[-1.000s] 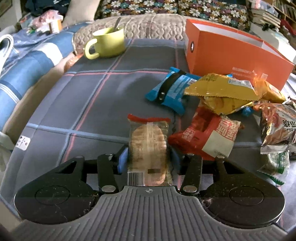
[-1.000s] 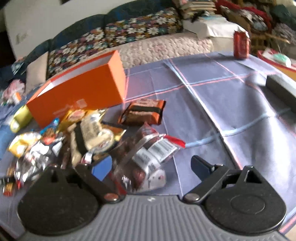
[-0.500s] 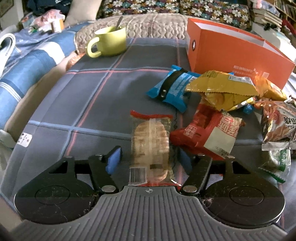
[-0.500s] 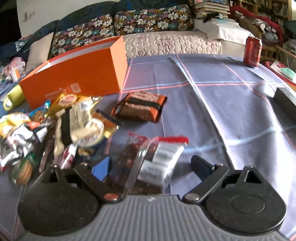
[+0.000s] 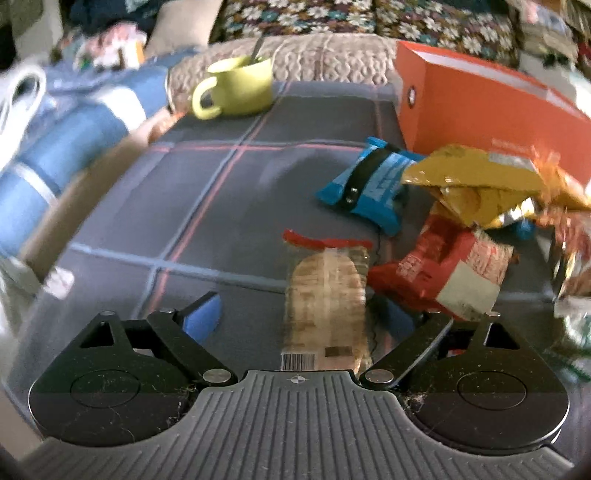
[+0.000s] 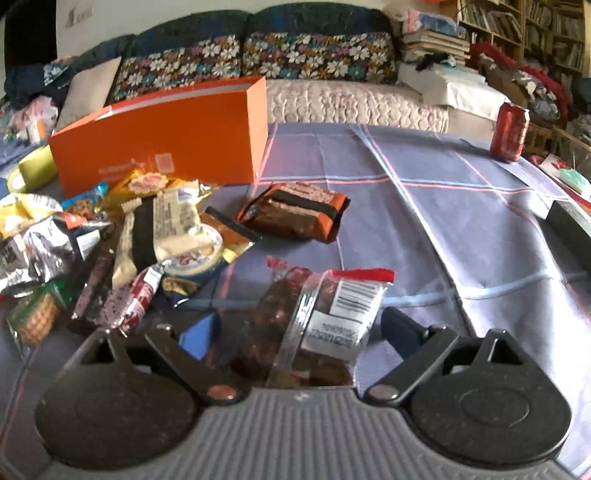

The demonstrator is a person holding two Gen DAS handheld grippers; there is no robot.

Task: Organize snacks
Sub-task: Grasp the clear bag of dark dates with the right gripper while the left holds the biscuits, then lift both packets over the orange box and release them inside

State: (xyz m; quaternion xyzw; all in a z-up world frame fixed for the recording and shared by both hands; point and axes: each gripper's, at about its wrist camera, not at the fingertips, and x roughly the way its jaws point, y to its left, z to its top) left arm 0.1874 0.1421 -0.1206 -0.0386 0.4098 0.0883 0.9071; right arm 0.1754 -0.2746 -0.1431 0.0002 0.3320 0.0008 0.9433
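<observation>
Between spread fingers of left gripper (image 5: 299, 314), cracker packet (image 5: 327, 299) on cloth, long axis running near-to-far; likewise dark snack bag (image 6: 314, 332) inside wide-open right gripper (image 6: 299, 325), ungripped.

A plaid tablecloth (image 6: 424, 229) carries snack packets (image 6: 295, 216), an orange box (image 6: 166, 144), a mug (image 5: 236, 88).

A lived-in home sitting room: a floral-cushioned sofa (image 6: 258, 59) behind a table under a plaid cloth (image 6: 424, 206); crowded bookshelves (image 6: 517, 26); a green mug (image 5: 240, 86); a soda can (image 6: 509, 127).
</observation>
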